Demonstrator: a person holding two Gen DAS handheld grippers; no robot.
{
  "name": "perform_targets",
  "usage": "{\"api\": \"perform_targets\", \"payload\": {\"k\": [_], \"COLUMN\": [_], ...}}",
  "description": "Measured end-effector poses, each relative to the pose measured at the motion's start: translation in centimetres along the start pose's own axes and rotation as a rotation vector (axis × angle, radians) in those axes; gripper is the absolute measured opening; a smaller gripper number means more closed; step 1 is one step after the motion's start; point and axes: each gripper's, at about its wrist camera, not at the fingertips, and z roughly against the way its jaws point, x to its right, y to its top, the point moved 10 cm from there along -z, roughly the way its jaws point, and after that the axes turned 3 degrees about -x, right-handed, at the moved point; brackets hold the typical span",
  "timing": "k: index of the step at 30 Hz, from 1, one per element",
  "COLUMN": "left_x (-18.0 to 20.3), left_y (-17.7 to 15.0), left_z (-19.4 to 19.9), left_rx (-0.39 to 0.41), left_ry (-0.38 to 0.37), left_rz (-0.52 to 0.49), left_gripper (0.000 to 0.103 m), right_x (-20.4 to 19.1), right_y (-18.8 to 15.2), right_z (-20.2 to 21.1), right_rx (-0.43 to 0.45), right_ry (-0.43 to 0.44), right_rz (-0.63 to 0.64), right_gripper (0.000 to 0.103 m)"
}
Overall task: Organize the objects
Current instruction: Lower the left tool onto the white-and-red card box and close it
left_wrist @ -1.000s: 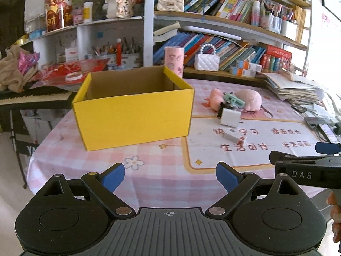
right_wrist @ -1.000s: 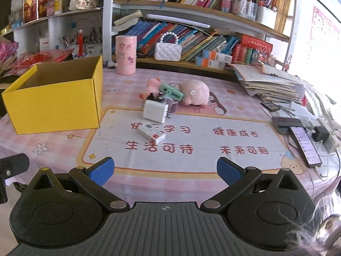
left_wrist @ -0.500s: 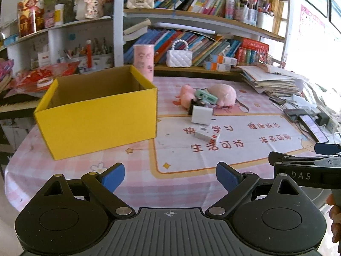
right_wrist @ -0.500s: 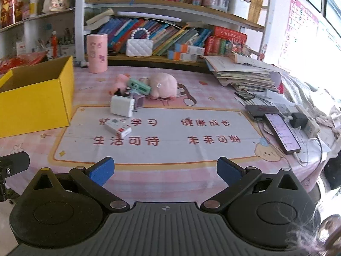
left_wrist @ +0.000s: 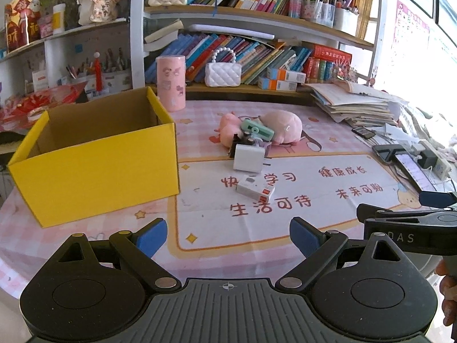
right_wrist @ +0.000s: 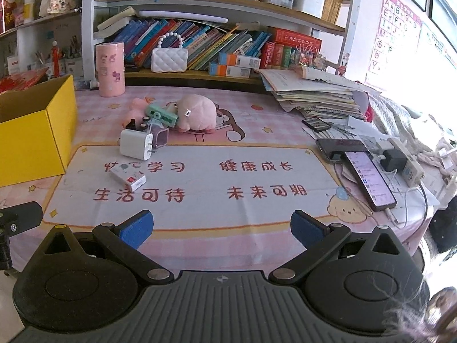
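Note:
An open yellow cardboard box [left_wrist: 94, 168] [right_wrist: 34, 131] stands on the left of the table, with nothing visible inside. Right of it lies a small heap: a pink plush toy [left_wrist: 281, 125] [right_wrist: 197, 111], a mint green device [left_wrist: 257, 130] [right_wrist: 161, 115], a white charger cube [left_wrist: 248, 158] [right_wrist: 134, 144] and small dark items. A small white box with a red label [left_wrist: 255, 188] [right_wrist: 128, 177] lies nearer. My left gripper [left_wrist: 228, 235] and right gripper [right_wrist: 222, 227] both stand open over the table's front edge, holding nothing. The right gripper's body [left_wrist: 408, 224] shows in the left wrist view.
A pink cylinder [left_wrist: 171, 83] [right_wrist: 110, 68] stands behind the box. Stacked papers [right_wrist: 314, 94], phones [right_wrist: 368, 180] and a power strip with cables [right_wrist: 405, 163] fill the table's right side. Bookshelves [left_wrist: 257, 23] rise behind. A printed mat [right_wrist: 200, 177] covers the table's middle.
Both views have swung right and closer to the table. The yellow box has shifted left in both views and the heap now sits nearer the centre. Both grippers stayed open.

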Motion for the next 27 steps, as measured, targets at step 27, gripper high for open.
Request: {"api": "perform_targets", "payload": {"k": [27], "left_x": [3.3], "left_y": [3.9], "left_z": [-9.7], "left_rx": [-0.093], "left_ry": [0.083], "left_rz": [0.022], "left_gripper": [0.092], "right_x": [2.6], "right_y": [6.9], "right_z": [-9.2], "right_rx": [-0.010], "right_ry": [0.180], "right_rz": [0.033], "right_gripper": [0.101]}}
